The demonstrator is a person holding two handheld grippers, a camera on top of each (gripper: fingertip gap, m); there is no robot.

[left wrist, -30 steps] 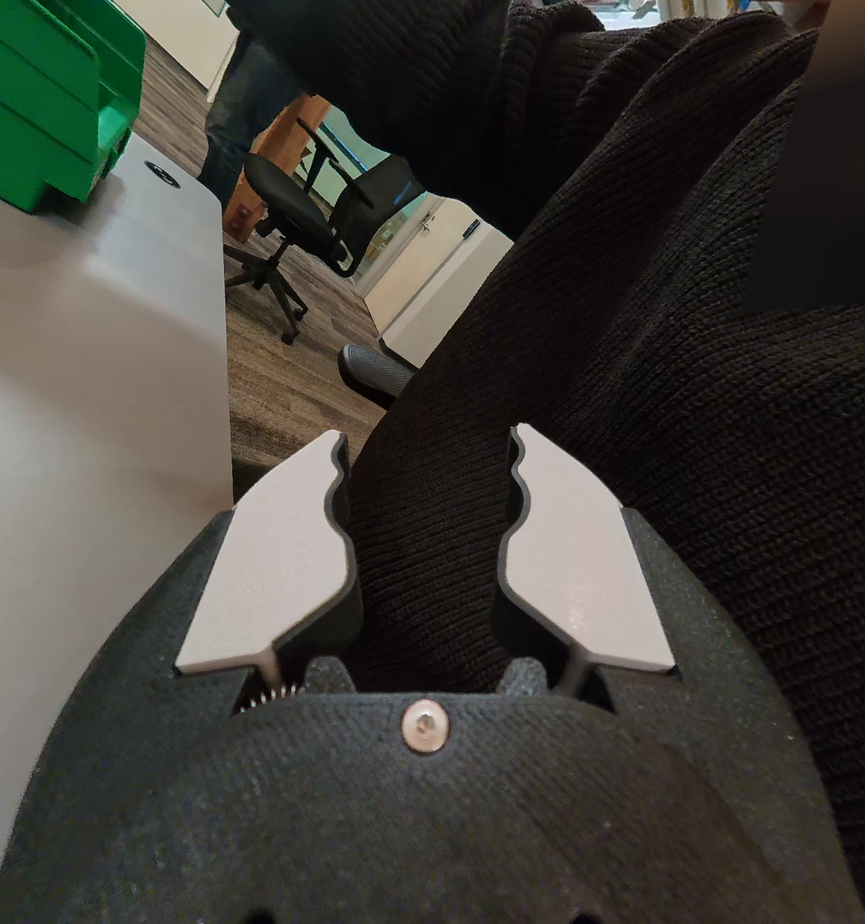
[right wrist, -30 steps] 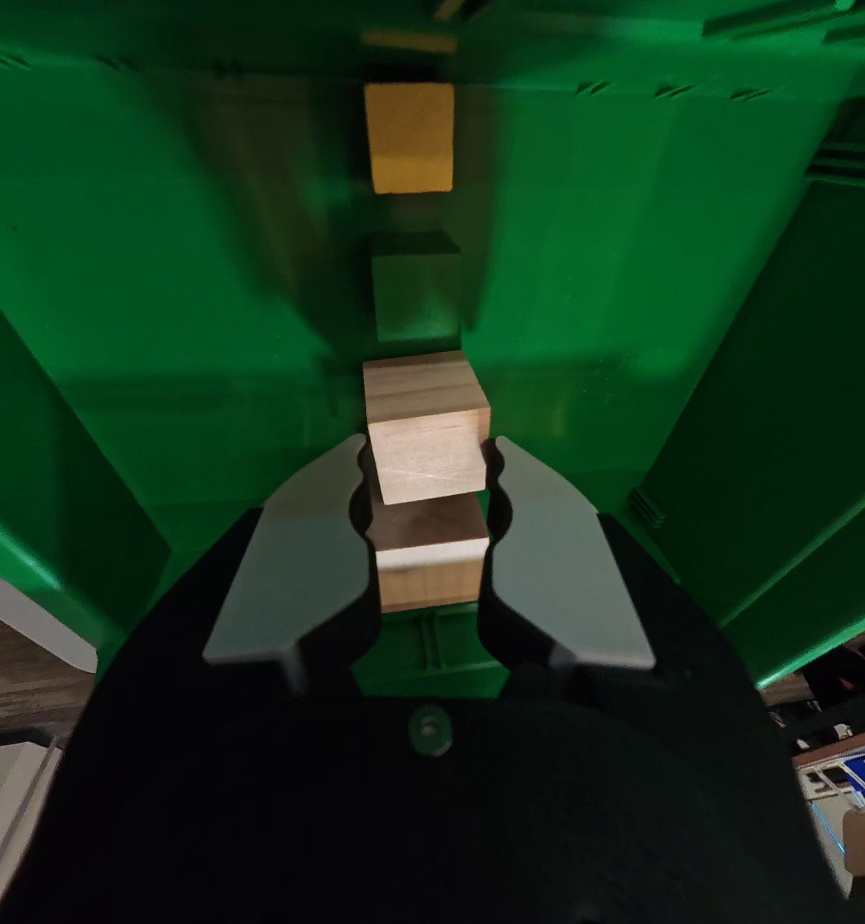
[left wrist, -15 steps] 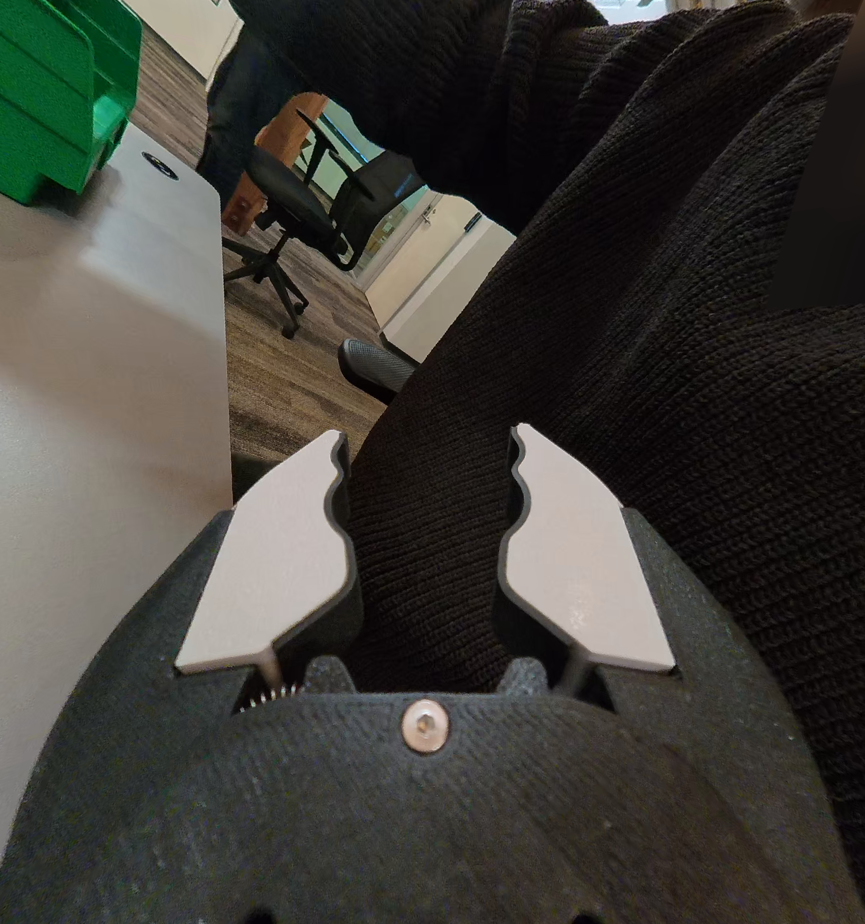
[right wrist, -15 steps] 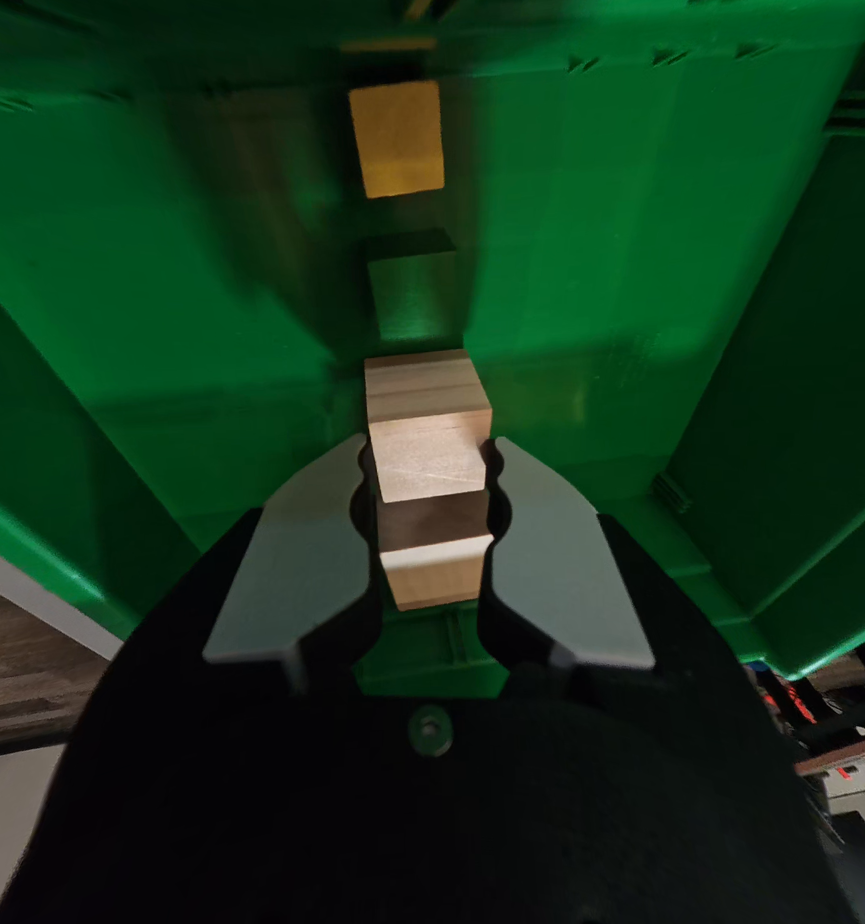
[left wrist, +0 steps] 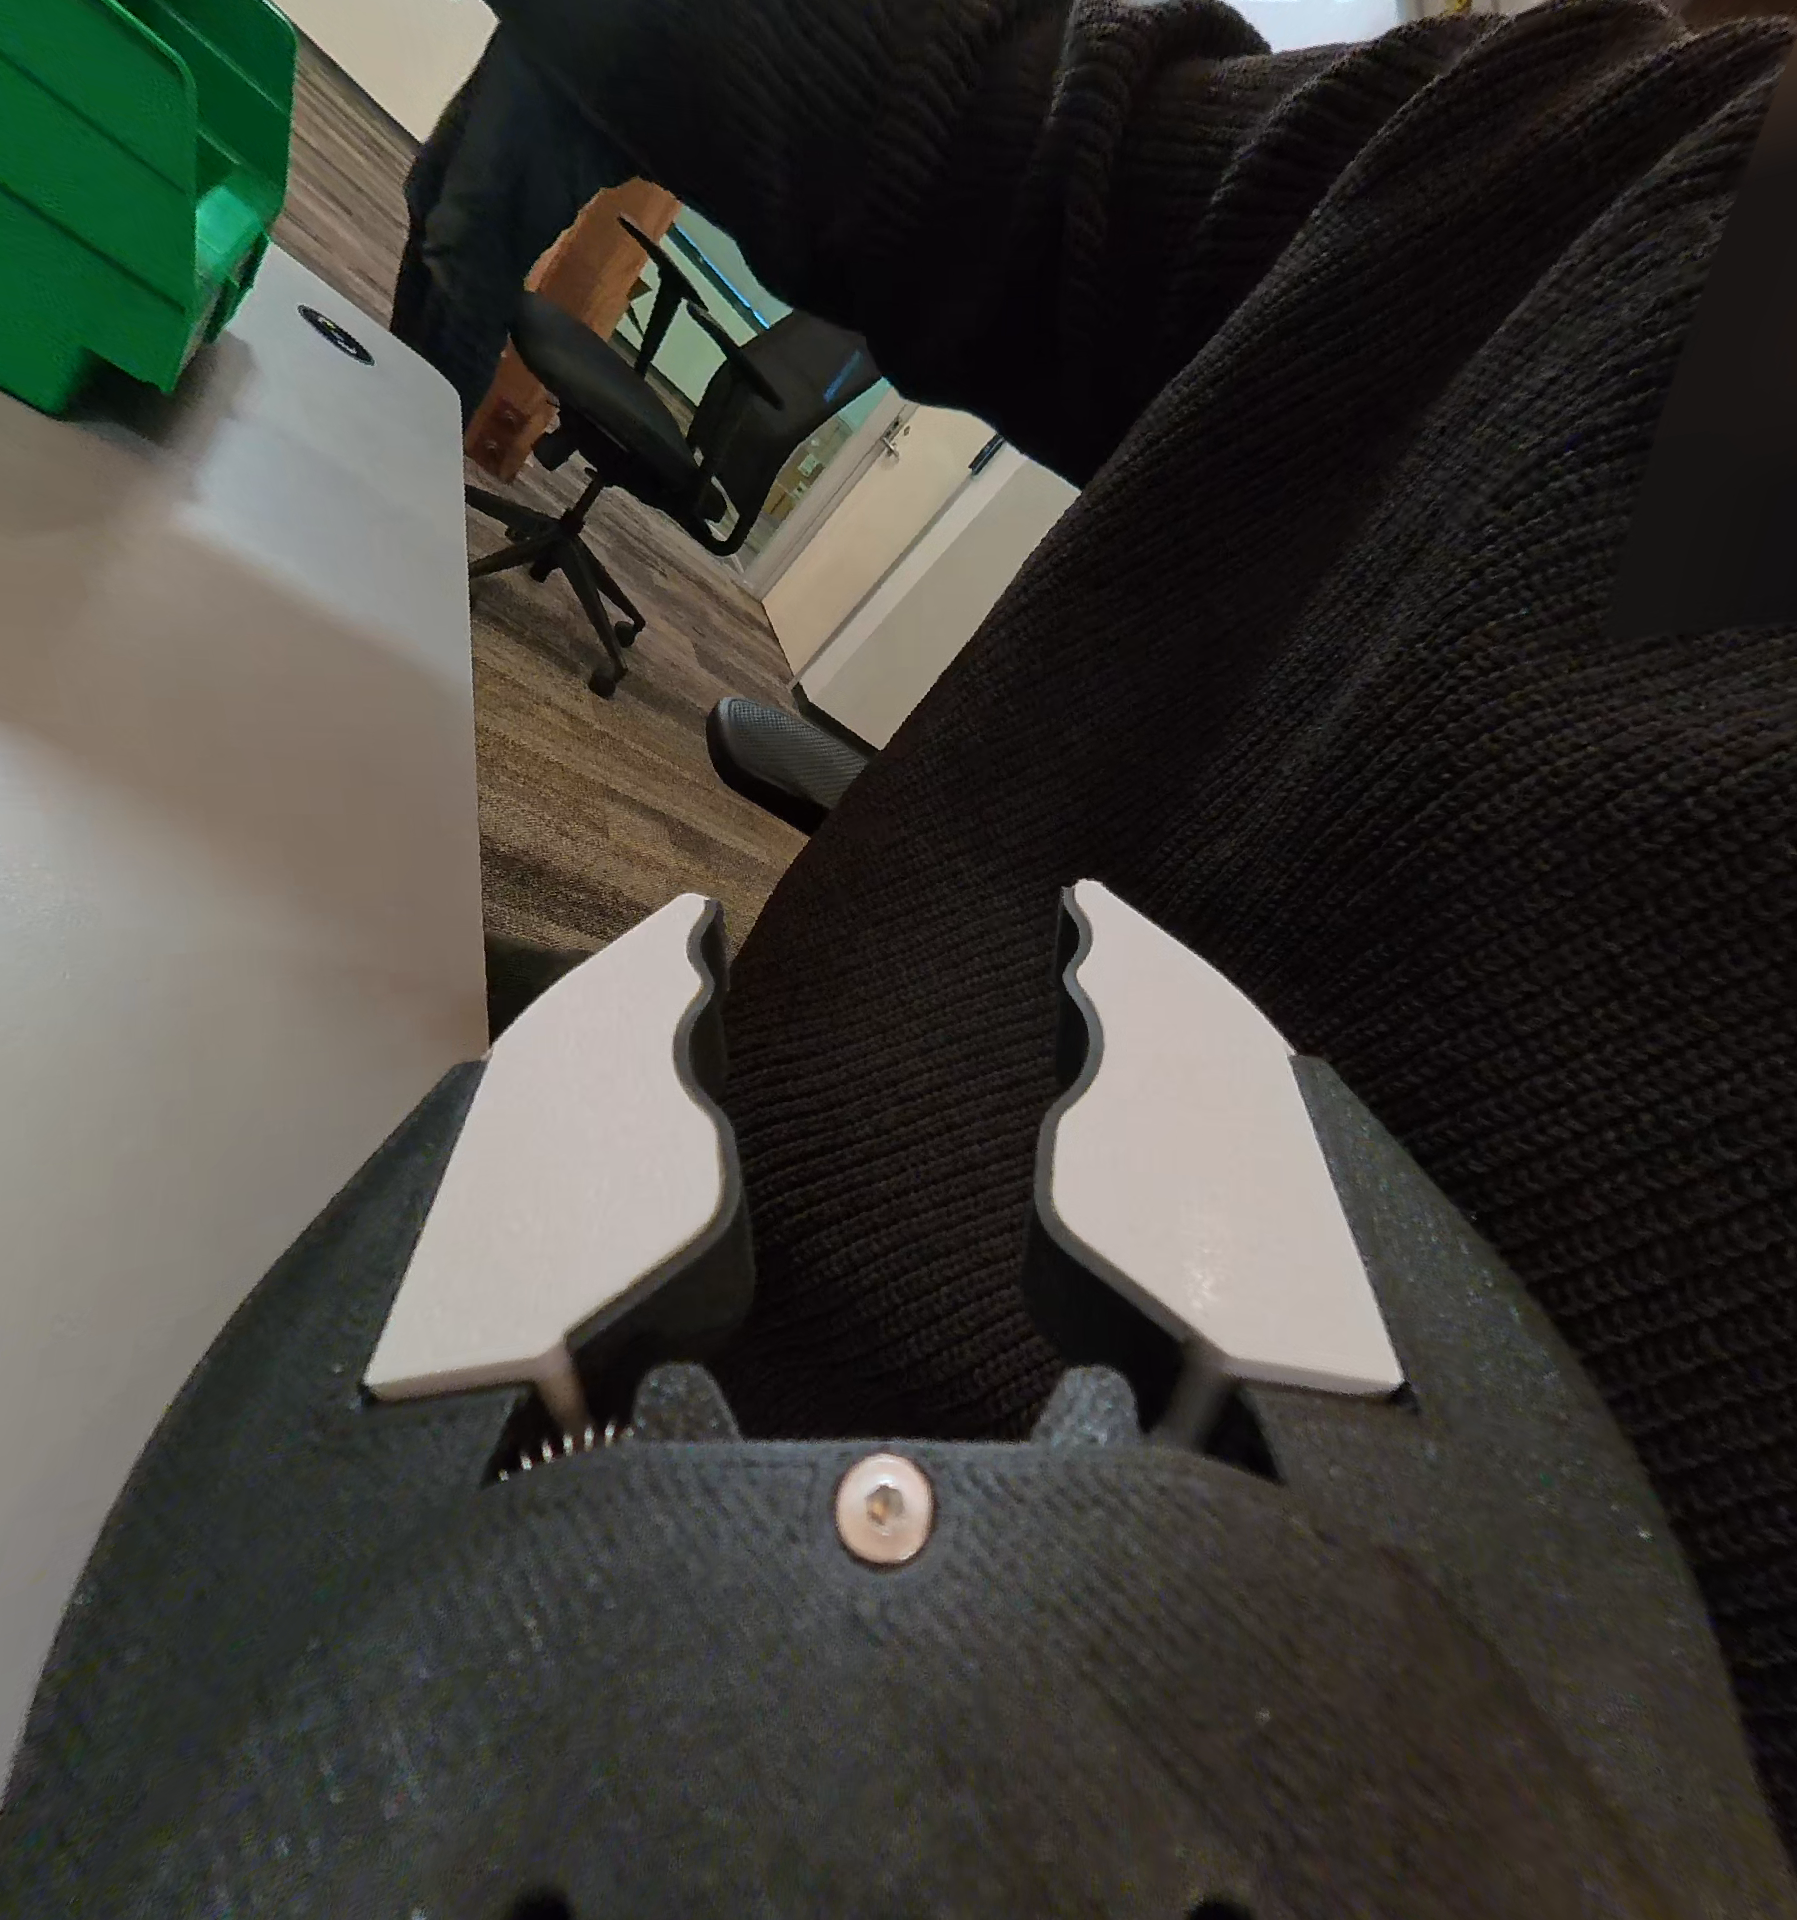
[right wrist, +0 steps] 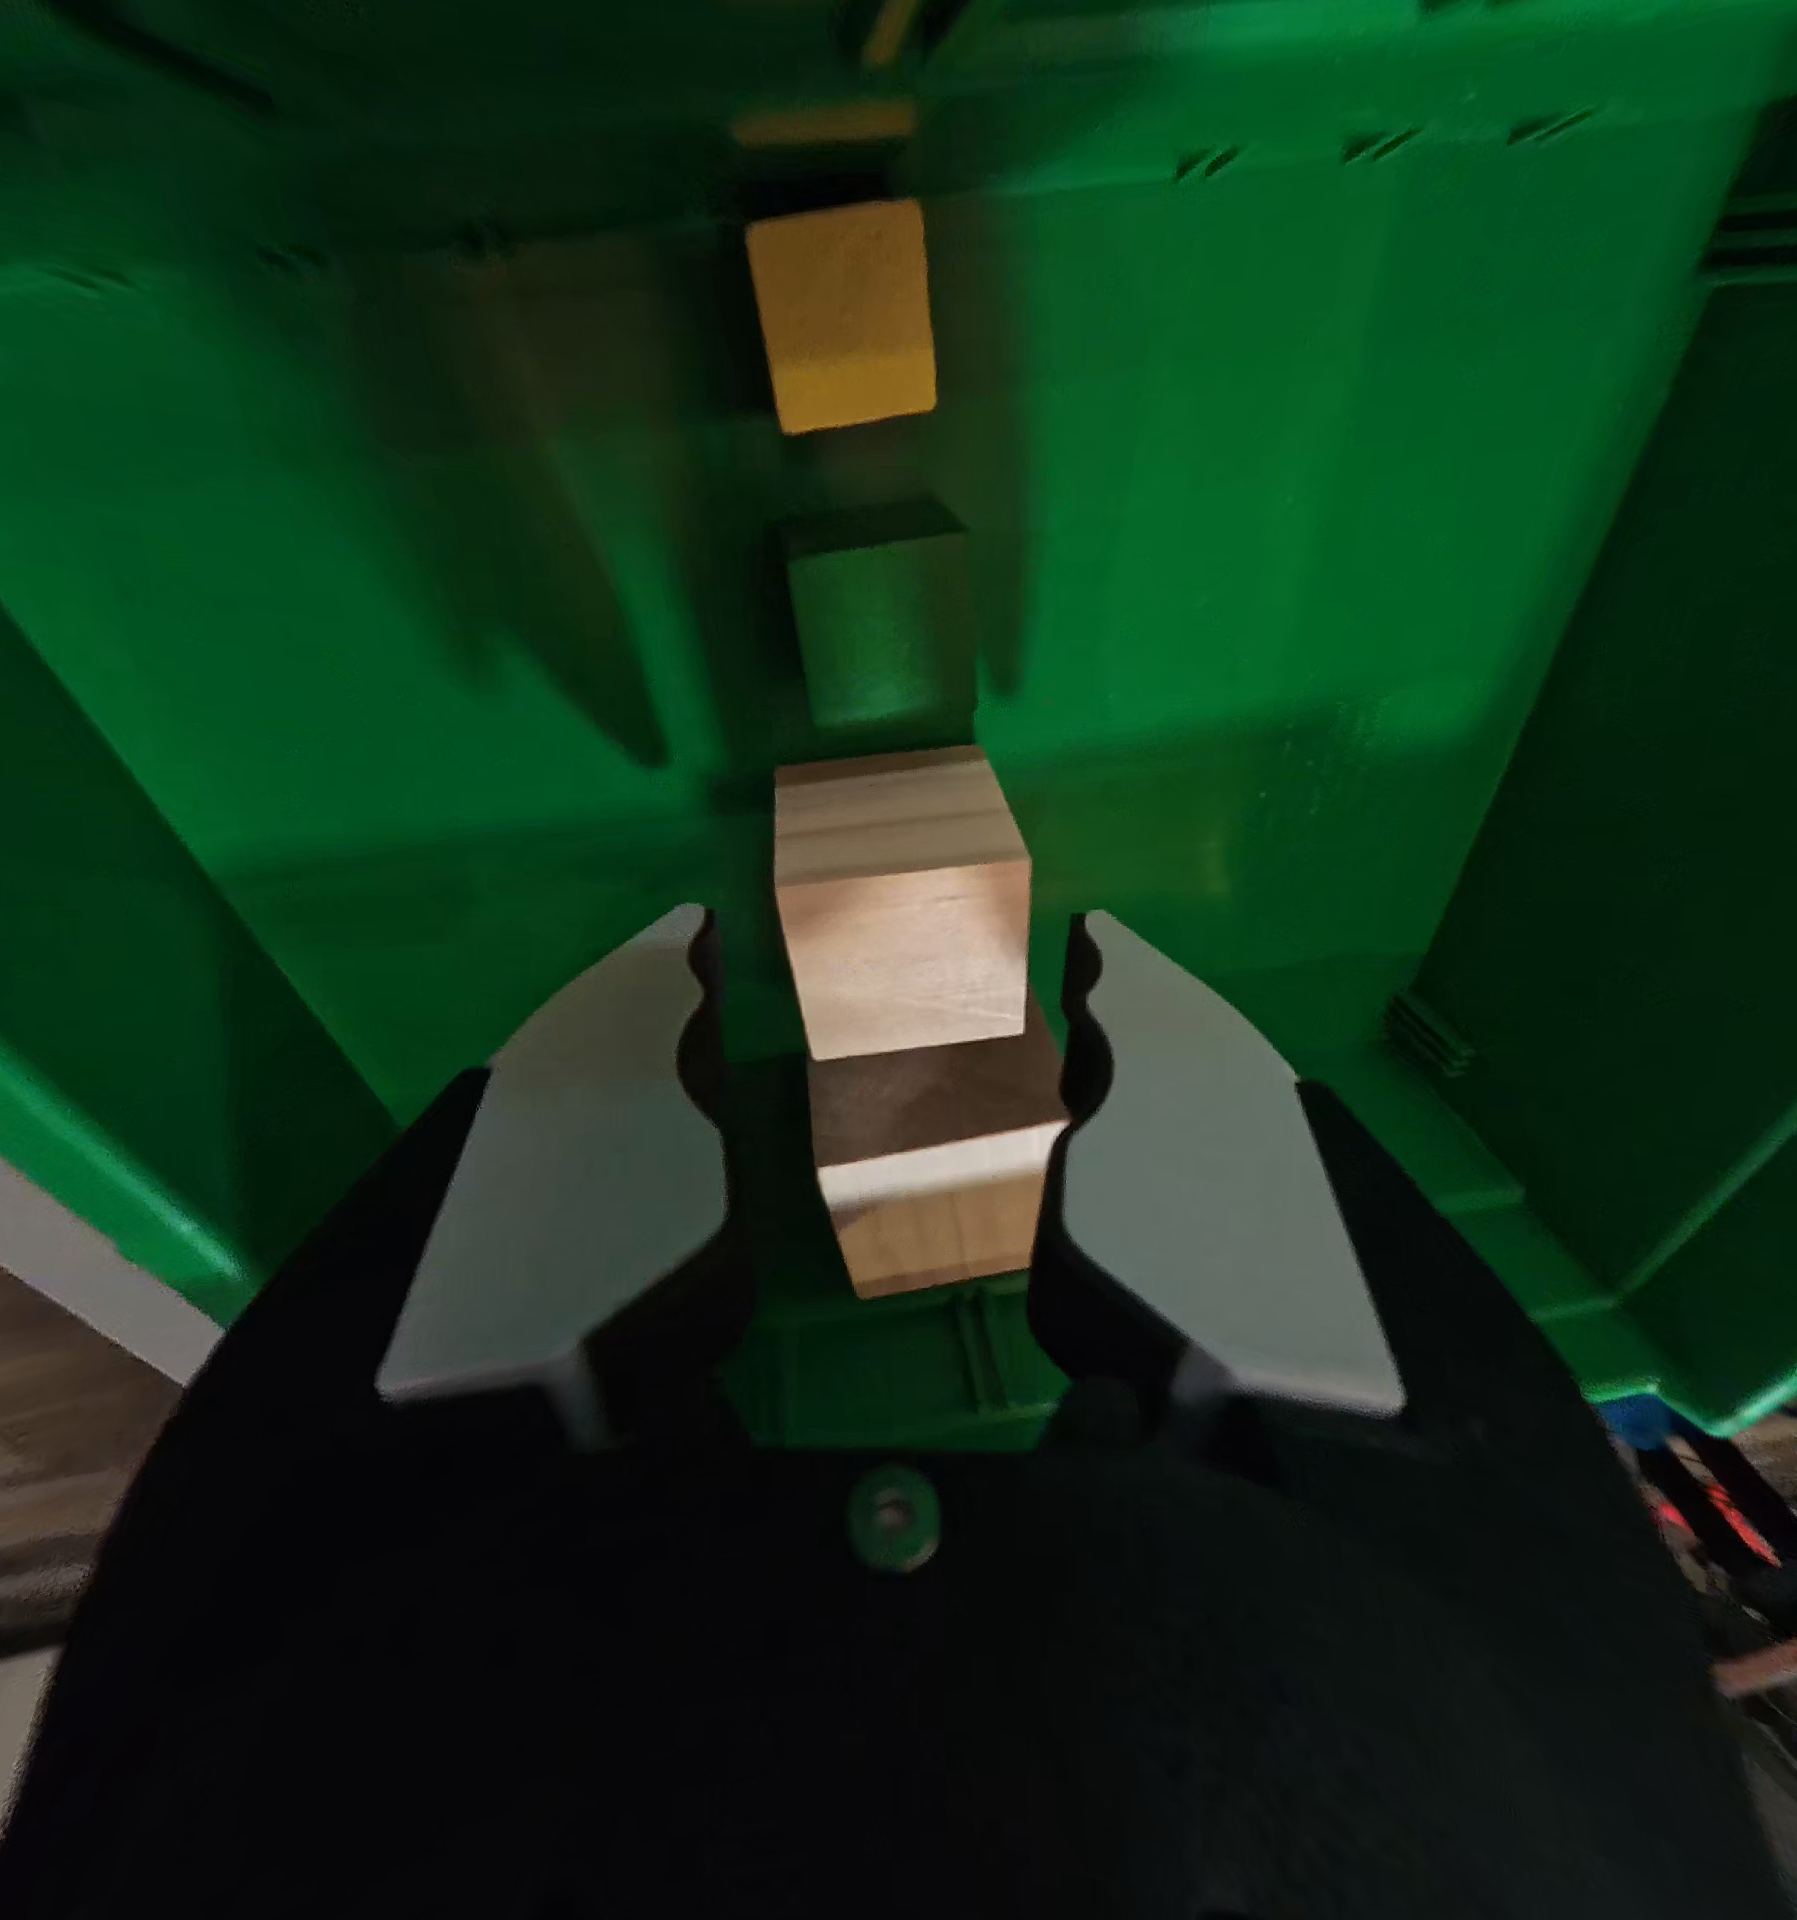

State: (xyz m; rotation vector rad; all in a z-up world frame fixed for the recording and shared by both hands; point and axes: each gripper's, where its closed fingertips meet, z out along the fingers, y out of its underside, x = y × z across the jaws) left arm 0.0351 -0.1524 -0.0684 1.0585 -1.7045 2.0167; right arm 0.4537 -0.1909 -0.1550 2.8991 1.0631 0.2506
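Observation:
In the right wrist view, my right gripper is open inside a green bin. A plain wooden block sits between its fingertips with a gap on the left side. A second wooden block lies nearer, deep between the fingers, and its right edge is at the right finger. Beyond them a green block and a yellow block continue the same line. In the left wrist view, my left gripper is open and empty, close against a person's black knitted garment.
In the left wrist view a light grey table runs along the left, with a green bin at its far end. Beyond the table edge are a wood-pattern floor and a black office chair.
My right gripper's jaws have spread apart and let go of the wooden block they were shut on. The left gripper has barely moved.

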